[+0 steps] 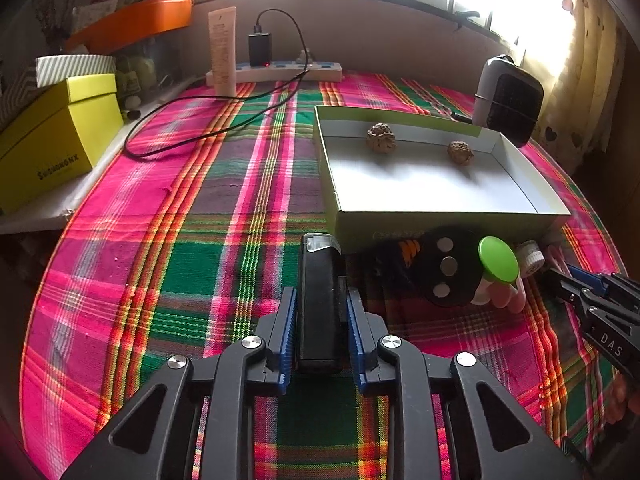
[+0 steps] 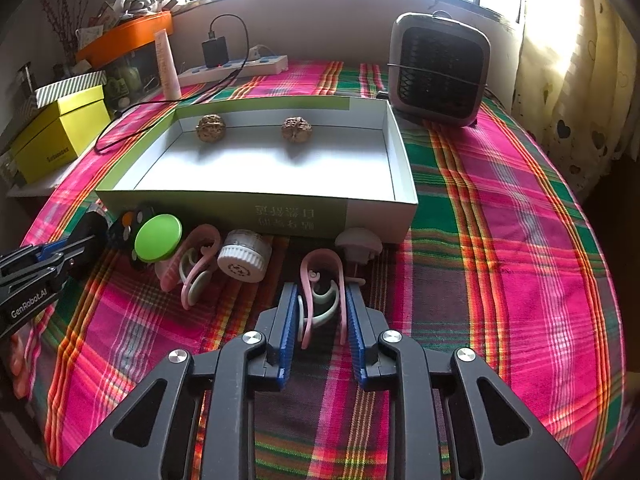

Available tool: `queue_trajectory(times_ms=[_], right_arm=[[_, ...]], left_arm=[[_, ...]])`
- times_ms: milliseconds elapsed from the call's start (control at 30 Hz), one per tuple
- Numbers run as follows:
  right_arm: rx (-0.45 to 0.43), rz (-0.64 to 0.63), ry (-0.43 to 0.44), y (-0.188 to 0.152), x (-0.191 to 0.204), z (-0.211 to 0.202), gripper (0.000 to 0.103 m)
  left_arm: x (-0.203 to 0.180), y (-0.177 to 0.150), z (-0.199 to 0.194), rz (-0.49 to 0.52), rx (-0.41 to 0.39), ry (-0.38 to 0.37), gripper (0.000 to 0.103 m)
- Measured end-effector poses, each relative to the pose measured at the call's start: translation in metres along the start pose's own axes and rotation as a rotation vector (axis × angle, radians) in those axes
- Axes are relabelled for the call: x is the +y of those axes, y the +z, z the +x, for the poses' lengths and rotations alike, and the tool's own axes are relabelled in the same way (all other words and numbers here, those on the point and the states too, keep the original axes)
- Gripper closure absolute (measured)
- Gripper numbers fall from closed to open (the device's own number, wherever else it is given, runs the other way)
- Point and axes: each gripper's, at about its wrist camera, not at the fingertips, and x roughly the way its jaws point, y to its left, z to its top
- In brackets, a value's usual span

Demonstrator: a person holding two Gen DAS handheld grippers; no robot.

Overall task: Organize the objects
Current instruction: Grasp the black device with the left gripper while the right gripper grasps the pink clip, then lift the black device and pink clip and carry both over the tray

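An open white box holds two walnuts near its far wall. My left gripper is shut on a black rectangular device with a clear tip, just before the box's front left corner. My right gripper is shut on a pink clip on the cloth in front of the box. Beside it lie a second pink clip, a white ribbed cap, a green disc and a black piece with round buttons.
A plaid cloth covers the round table. A small grey heater stands behind the box at right. A power strip with charger and cable, a cream tube and yellow boxes stand at the back left.
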Motion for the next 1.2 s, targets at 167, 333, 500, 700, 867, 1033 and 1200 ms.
queue_trajectory(times_ms=[167,333,500,700,867,1033,1200], right_arm=[[-0.002,0.000,0.001,0.000,-0.001,0.000,0.078],[-0.002,0.000,0.001,0.000,0.000,0.000,0.078],[-0.002,-0.001,0.003,0.000,0.000,-0.001,0.078],[-0.004,-0.004,0.002,0.000,0.001,-0.002,0.079],[-0.009,-0.006,0.003,0.000,0.003,-0.005,0.079],[-0.016,-0.008,0.007,0.001,0.004,-0.007,0.079],[-0.026,-0.008,0.015,0.002,0.004,-0.011,0.079]], left_arm=[[0.000,0.000,0.000,0.003,0.000,0.000,0.082],[0.000,0.000,0.000,0.003,0.000,0.001,0.082],[-0.001,0.000,-0.001,0.007,0.000,0.003,0.082],[-0.003,-0.002,-0.002,0.011,-0.002,0.001,0.082],[-0.004,-0.002,-0.005,0.018,-0.007,0.001,0.082],[-0.004,-0.002,-0.008,0.020,-0.014,0.006,0.082],[-0.004,0.001,-0.015,0.025,-0.029,-0.001,0.082]])
